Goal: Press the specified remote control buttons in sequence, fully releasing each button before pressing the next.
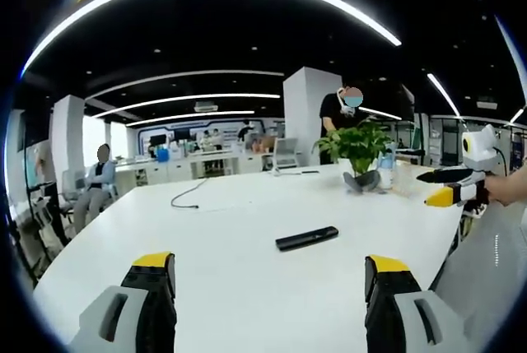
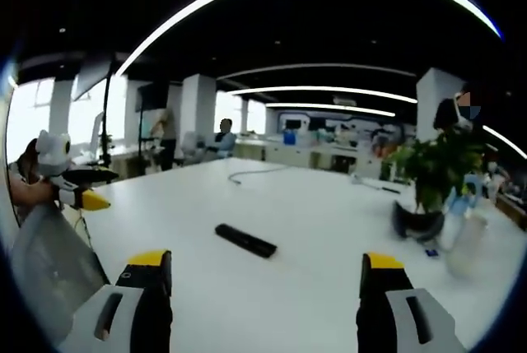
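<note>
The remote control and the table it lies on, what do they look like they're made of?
The remote control looks like matte black plastic: dark, slim, with barely any shine, though it is too small to be sure. The table has a smooth white top, probably laminate or painted board; it shows a soft sheen from the ceiling lights and no grain. Neither material can be confirmed by sight alone.

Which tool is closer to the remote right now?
Hard to call: the remote lies alone on the white table, ahead of the open left tool and open right tool alike, touching neither.
</note>
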A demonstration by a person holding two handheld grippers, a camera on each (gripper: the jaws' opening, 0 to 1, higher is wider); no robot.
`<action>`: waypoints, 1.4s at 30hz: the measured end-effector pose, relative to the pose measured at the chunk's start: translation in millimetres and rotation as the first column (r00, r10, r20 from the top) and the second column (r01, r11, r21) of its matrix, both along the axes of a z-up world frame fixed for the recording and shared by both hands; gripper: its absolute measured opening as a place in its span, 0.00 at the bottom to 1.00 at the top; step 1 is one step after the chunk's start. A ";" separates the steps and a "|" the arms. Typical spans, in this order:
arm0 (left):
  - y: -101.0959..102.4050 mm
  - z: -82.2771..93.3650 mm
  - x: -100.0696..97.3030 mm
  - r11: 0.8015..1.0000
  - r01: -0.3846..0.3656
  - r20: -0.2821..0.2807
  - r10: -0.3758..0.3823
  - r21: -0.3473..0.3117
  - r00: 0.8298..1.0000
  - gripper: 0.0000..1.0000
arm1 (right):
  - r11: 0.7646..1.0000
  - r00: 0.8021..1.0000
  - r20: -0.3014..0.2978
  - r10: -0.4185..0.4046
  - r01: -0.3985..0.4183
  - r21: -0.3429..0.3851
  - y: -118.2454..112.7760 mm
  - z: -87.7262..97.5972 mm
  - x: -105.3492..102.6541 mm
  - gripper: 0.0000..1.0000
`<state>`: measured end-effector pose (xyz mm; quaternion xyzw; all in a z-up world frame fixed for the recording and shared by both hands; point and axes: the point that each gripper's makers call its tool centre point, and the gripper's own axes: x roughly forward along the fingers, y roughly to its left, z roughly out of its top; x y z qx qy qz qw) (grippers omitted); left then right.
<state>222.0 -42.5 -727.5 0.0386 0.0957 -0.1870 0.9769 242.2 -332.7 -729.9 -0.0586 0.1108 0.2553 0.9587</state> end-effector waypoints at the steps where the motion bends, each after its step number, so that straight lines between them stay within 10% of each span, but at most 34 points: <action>1: -0.9 0.2 -0.1 1.000 0.004 0.000 -0.004 -0.003 1.000 0.99 | 1.000 1.000 0.001 0.000 0.000 -0.001 0.4 0.1 0.0 0.94; 42: 0.1 -4.6 -1.6 1.000 0.008 -0.027 -0.008 0.002 1.000 0.98 | 0.999 0.999 -0.033 0.012 -0.014 -0.047 5.5 -7.0 -3.8 0.90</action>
